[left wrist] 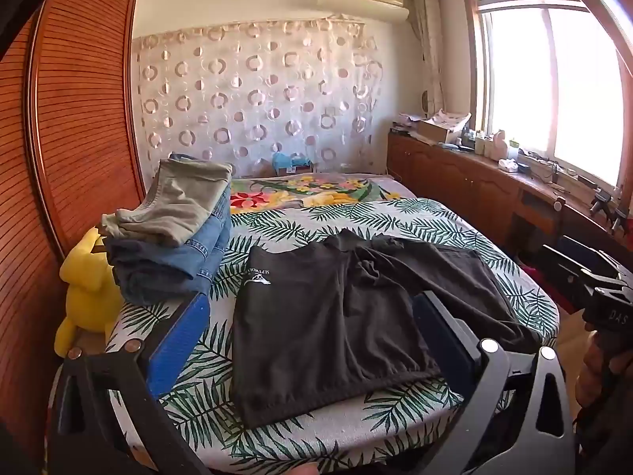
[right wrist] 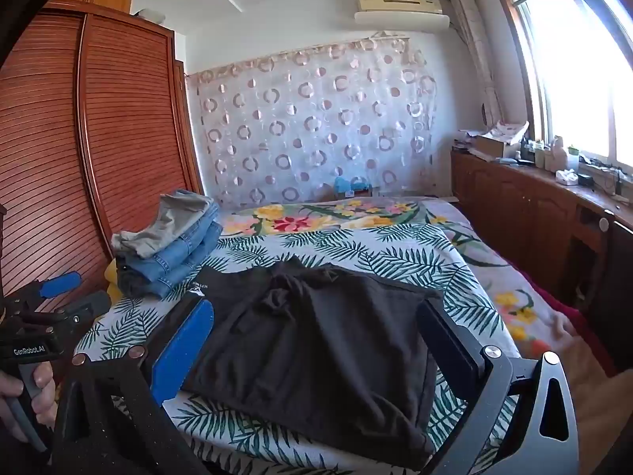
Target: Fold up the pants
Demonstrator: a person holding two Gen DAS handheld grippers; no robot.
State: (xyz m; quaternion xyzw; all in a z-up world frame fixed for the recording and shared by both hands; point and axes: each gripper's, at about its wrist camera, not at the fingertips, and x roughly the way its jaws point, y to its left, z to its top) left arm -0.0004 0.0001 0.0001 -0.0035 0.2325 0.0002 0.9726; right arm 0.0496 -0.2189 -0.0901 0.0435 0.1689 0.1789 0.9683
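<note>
Both claws spread wide, nothing between the pads: left claw [left wrist: 312,340], right claw [right wrist: 316,340]. Each hangs just above the near edge of the black pants [left wrist: 340,316], which lie flat on the leaf-print bed [left wrist: 415,217]. Folded clothes stack [left wrist: 174,229] sits left of pants, yellow toy [left wrist: 85,289] beside it.

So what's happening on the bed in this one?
A person holds a hand-held gripper in each hand over a pair of black pants lying spread, somewhat rumpled, on the leaf-print bedspread. The left hand-held gripper and right hand-held gripper are both open, gripping nothing. A stack of folded jeans and pants sits at the bed's left side. The black pair looks not yet folded.
</note>
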